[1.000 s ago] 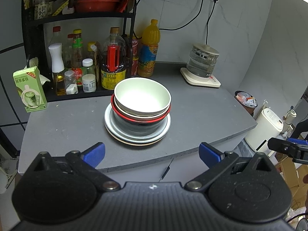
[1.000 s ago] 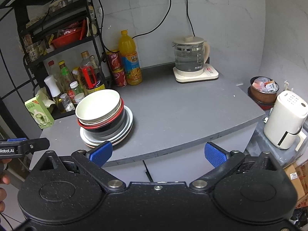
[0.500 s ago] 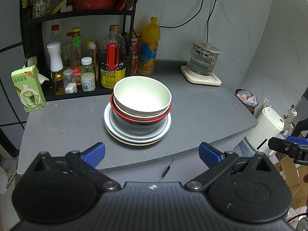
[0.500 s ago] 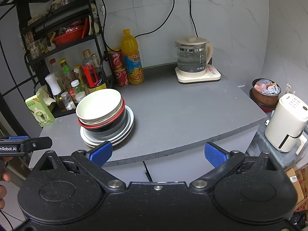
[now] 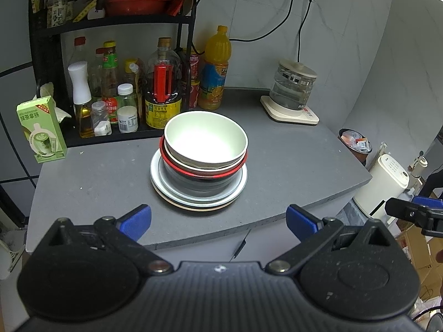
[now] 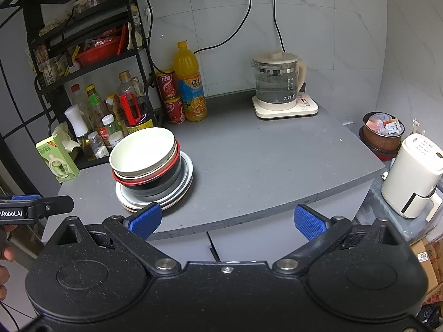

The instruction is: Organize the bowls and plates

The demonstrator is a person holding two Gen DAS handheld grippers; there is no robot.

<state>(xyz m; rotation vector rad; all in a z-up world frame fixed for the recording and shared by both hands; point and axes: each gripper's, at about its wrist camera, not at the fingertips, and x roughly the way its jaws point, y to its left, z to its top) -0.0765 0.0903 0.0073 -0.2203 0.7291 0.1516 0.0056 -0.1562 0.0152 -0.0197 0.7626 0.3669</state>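
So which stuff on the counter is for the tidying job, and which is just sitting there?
For the job:
- white bowl on top
- red-rimmed bowl under it
- plates at the bottom
- left gripper and right gripper, both open

Just lying about:
- orange juice bottle
- glass kettle
- green carton
- sauce bottles on the rack
- red cans

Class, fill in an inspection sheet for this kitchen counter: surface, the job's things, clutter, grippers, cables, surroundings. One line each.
Surface: grey counter, right half bare.
Job's things: white bowl nested in a red-rimmed bowl, on stacked plates, left of centre.
Clutter: bottles, cans, green carton, kettle on its base.
Grippers: left gripper and right gripper open, empty, short of the counter.
Cables: two plugged cords on the wall.
Surroundings: black rack, bin, white appliance.
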